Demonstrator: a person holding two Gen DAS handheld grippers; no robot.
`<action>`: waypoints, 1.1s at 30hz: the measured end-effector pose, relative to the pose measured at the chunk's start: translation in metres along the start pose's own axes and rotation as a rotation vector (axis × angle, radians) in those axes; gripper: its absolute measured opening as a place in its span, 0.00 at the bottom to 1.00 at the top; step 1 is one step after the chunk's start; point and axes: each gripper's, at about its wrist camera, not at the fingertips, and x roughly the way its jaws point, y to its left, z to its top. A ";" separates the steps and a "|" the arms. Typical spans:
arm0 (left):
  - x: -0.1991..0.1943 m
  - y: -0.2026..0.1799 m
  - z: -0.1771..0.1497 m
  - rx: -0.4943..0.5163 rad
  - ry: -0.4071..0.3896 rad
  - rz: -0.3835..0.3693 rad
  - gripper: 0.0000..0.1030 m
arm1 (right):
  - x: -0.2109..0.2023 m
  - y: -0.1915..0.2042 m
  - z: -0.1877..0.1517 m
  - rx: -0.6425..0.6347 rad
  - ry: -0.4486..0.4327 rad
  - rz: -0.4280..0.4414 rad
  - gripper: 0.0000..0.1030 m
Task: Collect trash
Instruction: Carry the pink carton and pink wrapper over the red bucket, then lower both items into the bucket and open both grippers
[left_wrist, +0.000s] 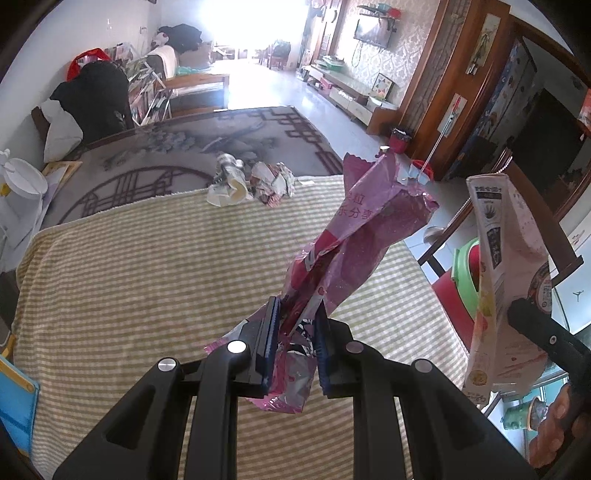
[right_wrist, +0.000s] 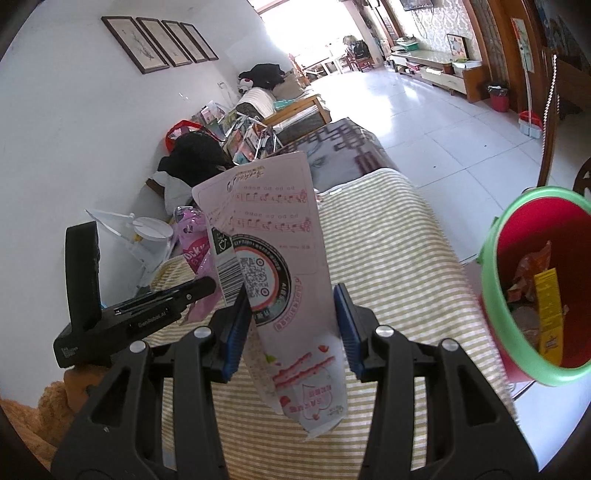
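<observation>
Pink wrapper (left_wrist: 354, 236) is sitting clamped in the left gripper (left_wrist: 295, 332); the right gripper (right_wrist: 291, 317) is gripping a pale carton (right_wrist: 273, 258). Both are hanging over the striped cloth (left_wrist: 147, 266), near the red bin (right_wrist: 532, 280) at right, already holding scraps. Crumpled litter (left_wrist: 251, 181) is waiting at the cloth's far edge. Roughly midway, I'd judge.
</observation>
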 end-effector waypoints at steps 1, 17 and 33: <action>0.002 -0.003 0.000 0.002 0.003 0.000 0.15 | -0.002 -0.003 0.000 0.002 -0.001 -0.003 0.42; 0.032 -0.101 0.014 0.091 0.057 -0.077 0.15 | -0.065 -0.083 0.005 0.063 -0.088 -0.122 0.42; 0.063 -0.238 0.016 0.280 0.108 -0.191 0.15 | -0.138 -0.172 -0.010 0.228 -0.192 -0.251 0.42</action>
